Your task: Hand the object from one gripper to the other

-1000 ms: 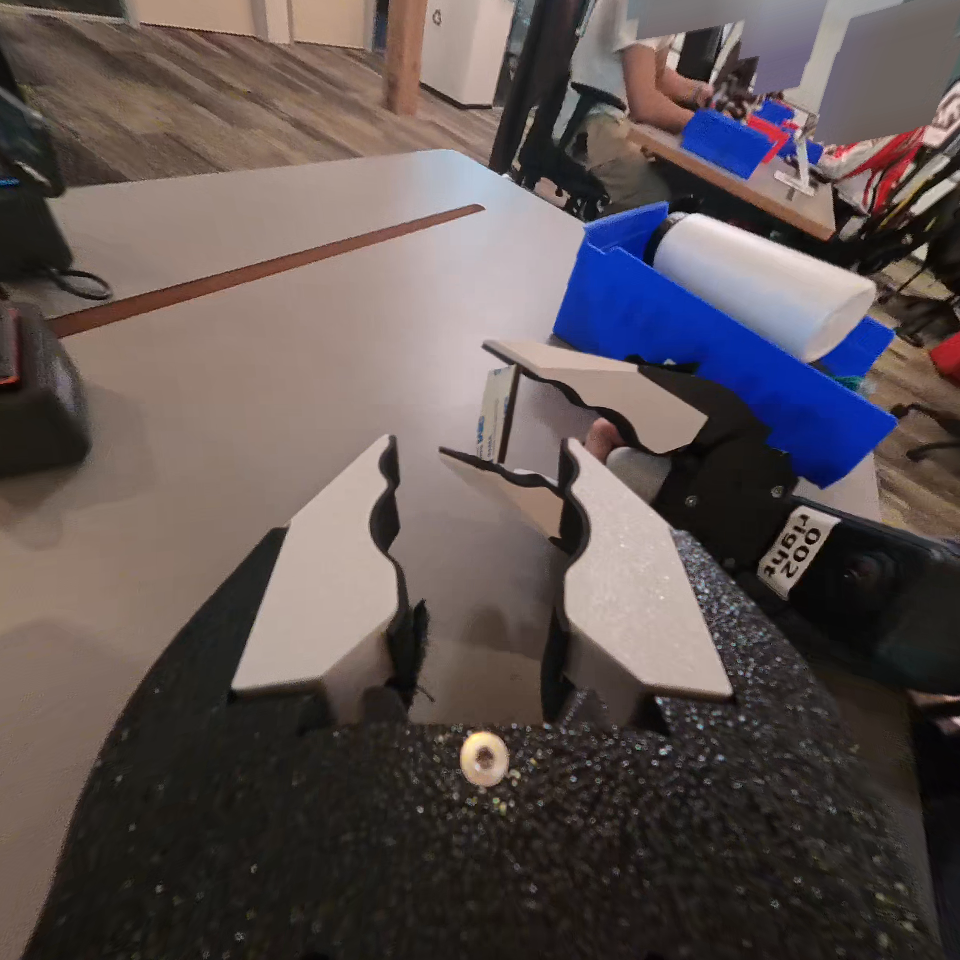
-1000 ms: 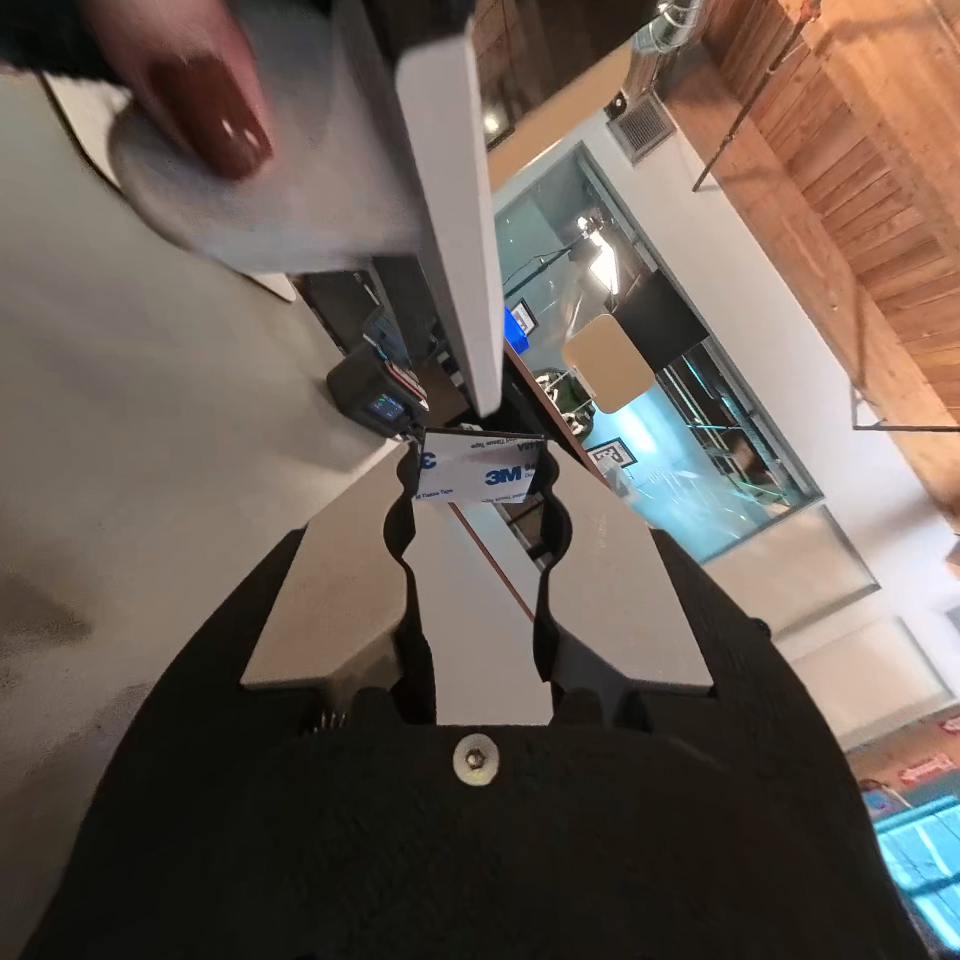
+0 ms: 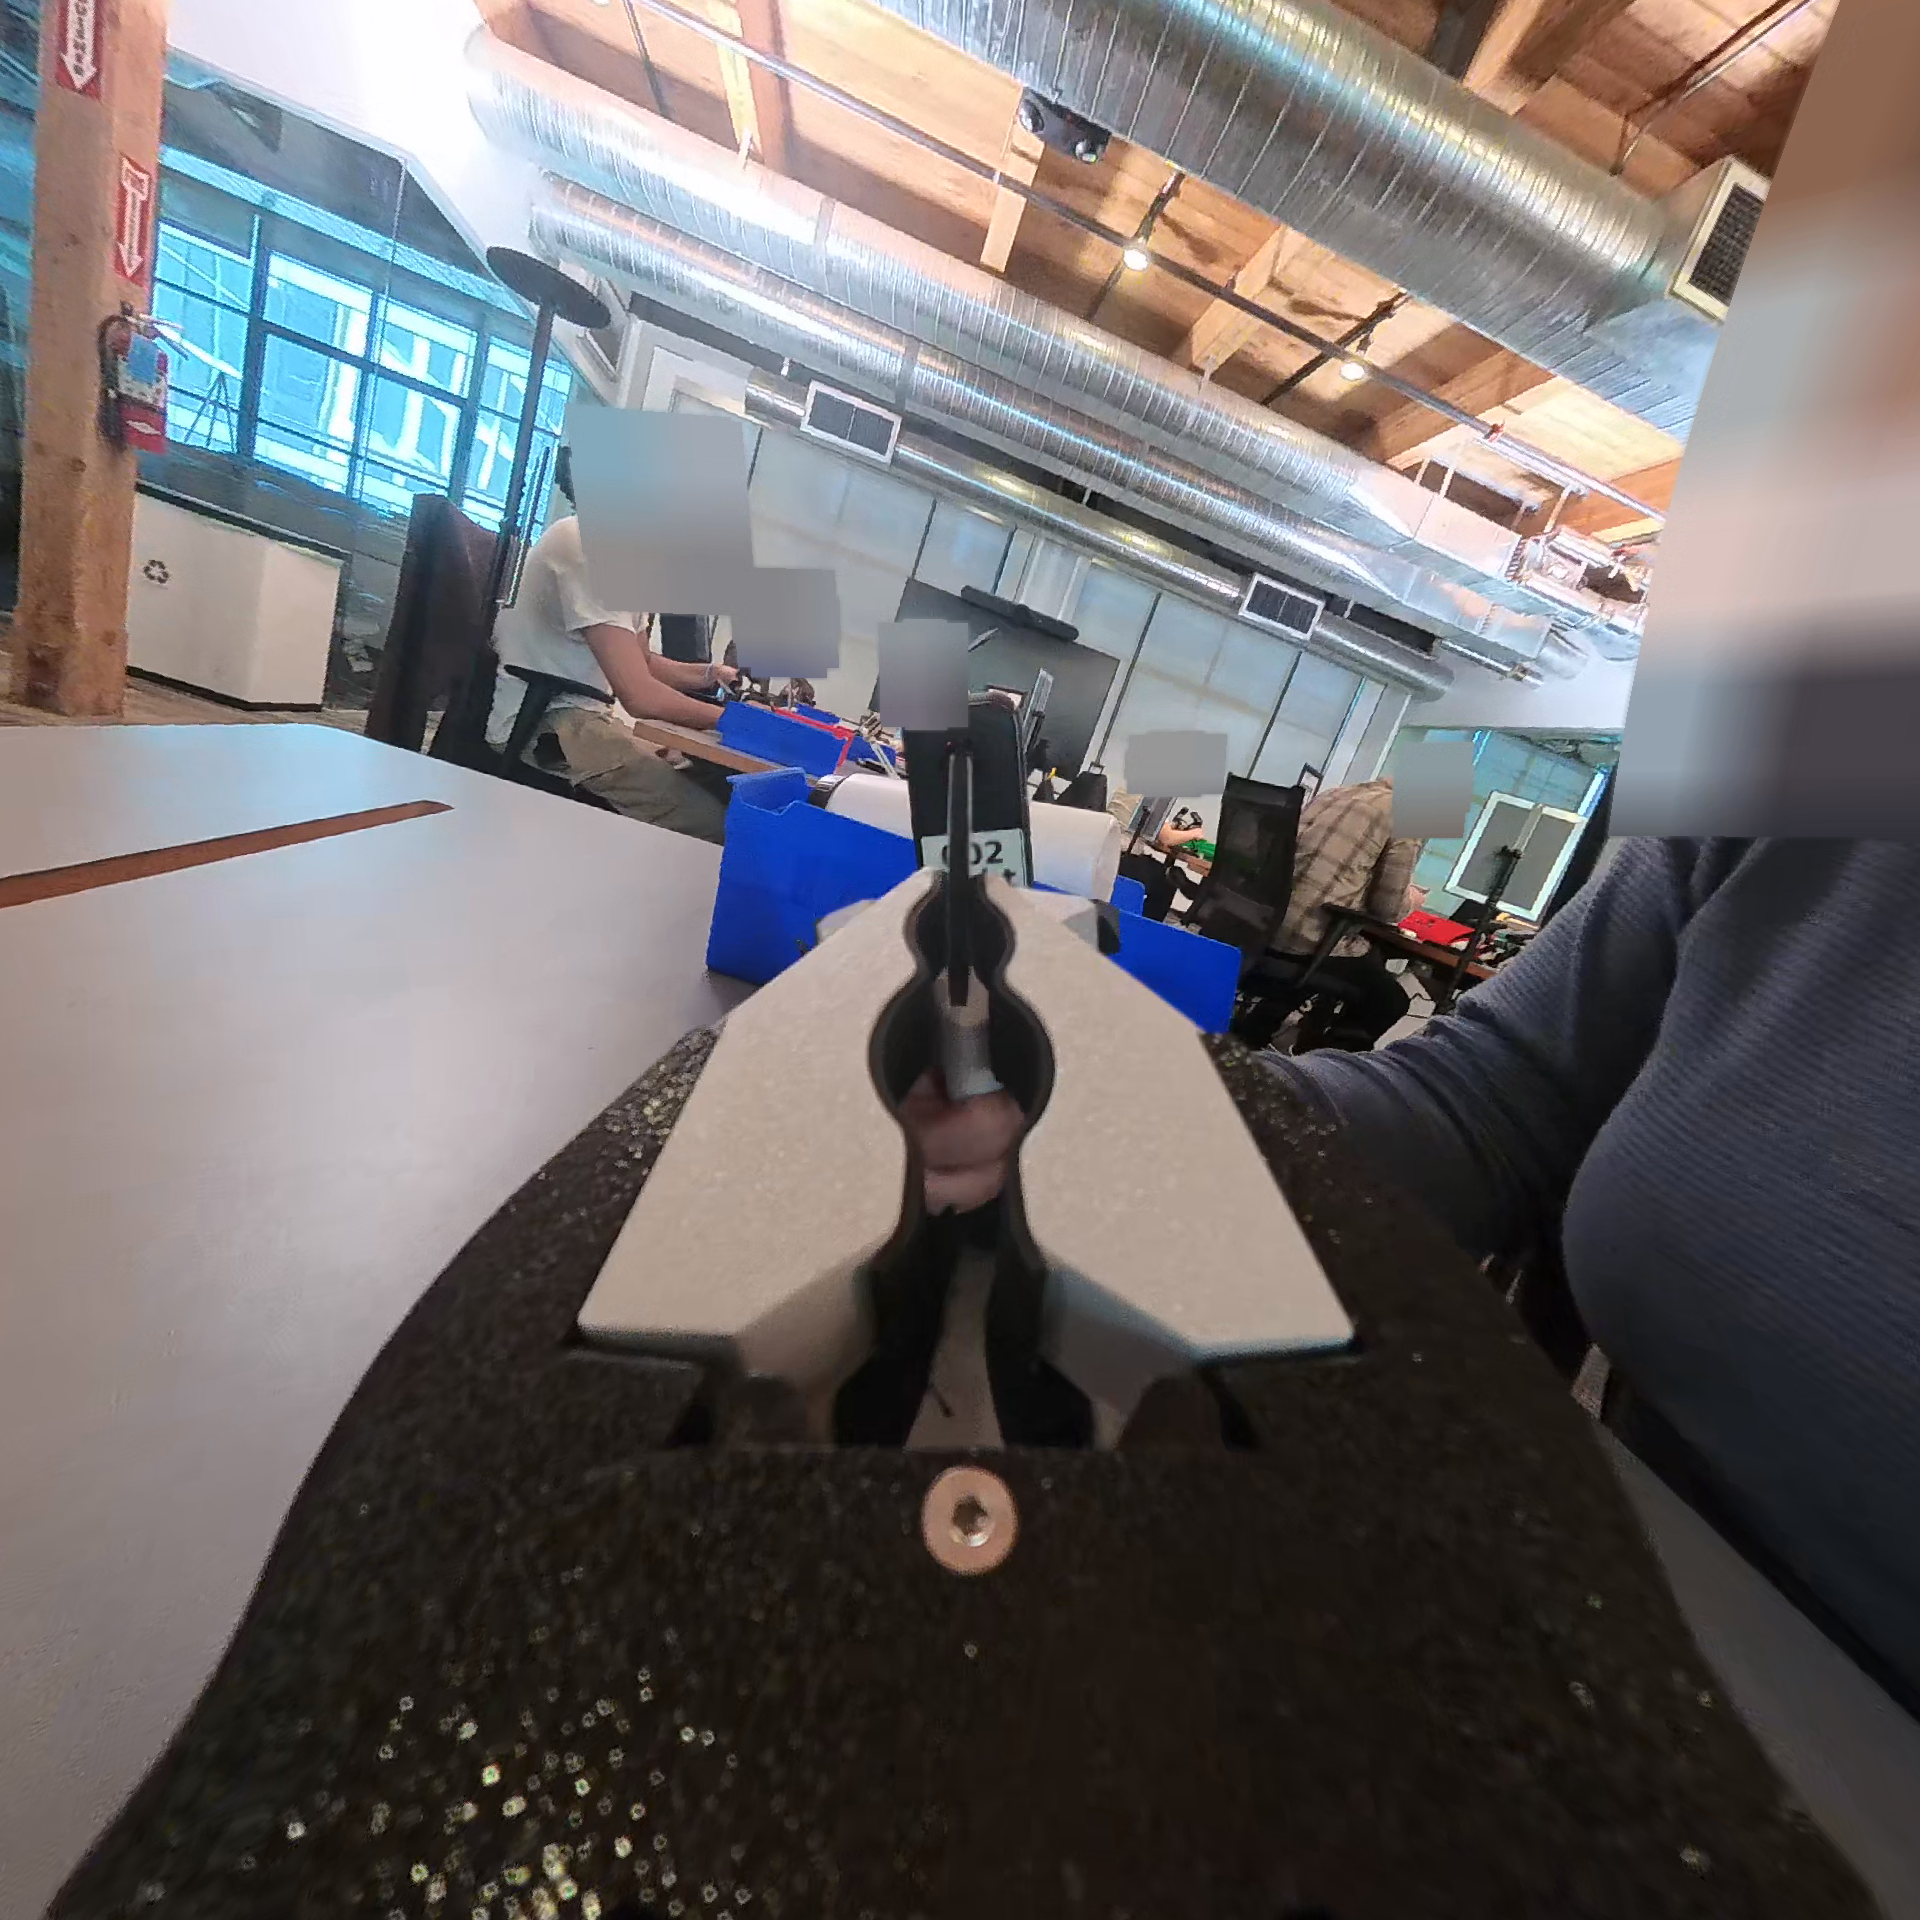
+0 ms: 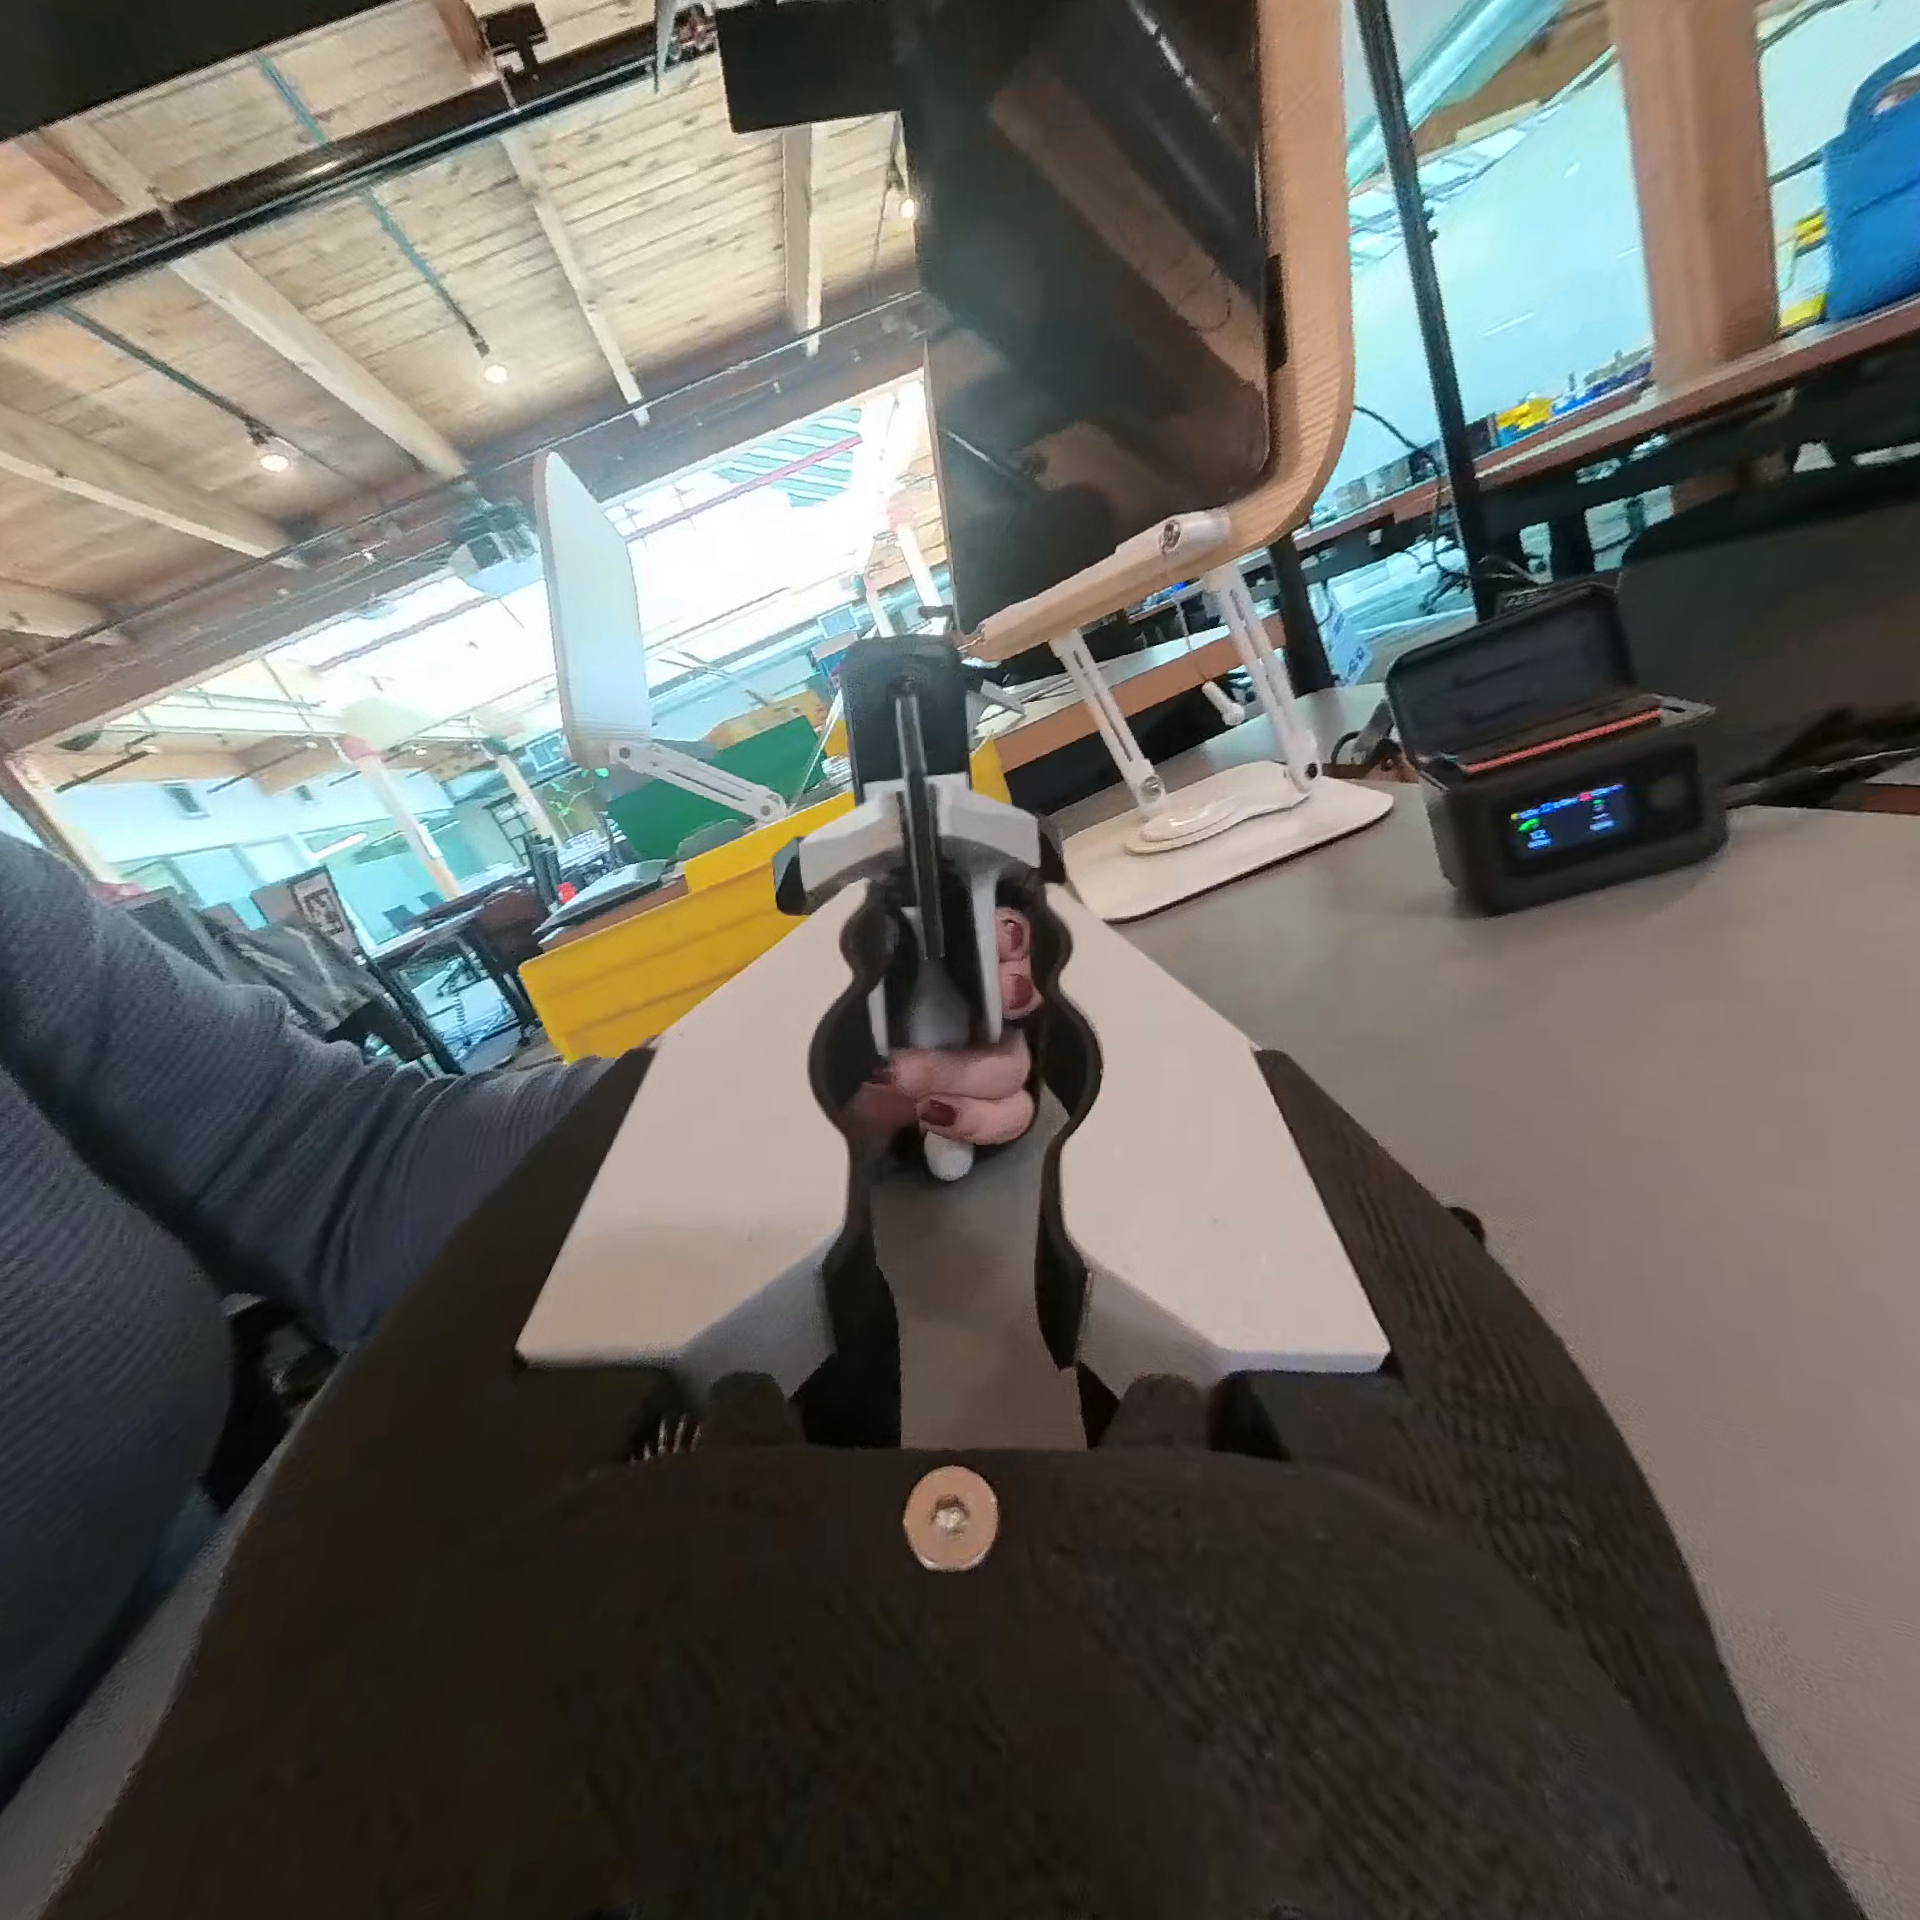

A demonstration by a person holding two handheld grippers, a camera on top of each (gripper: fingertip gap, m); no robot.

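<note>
The thin flat pad (image 3: 957, 951), edge-on at frame centre, appears pinched in the closed grey-fingered left gripper (image 3: 958, 925). The matching right gripper (image 4: 956, 914) faces it, slightly parted and seemingly empty. The handover looks nearly done; next, the right should back straight off.

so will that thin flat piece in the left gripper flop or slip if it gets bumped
Seen edge-on, the thin flat piece runs straight, so it's probably stiff rather than floppy. It's very thin, so likely light. The left gripper pinches it only near the fingertips, so it might pivot if nudged.
</note>
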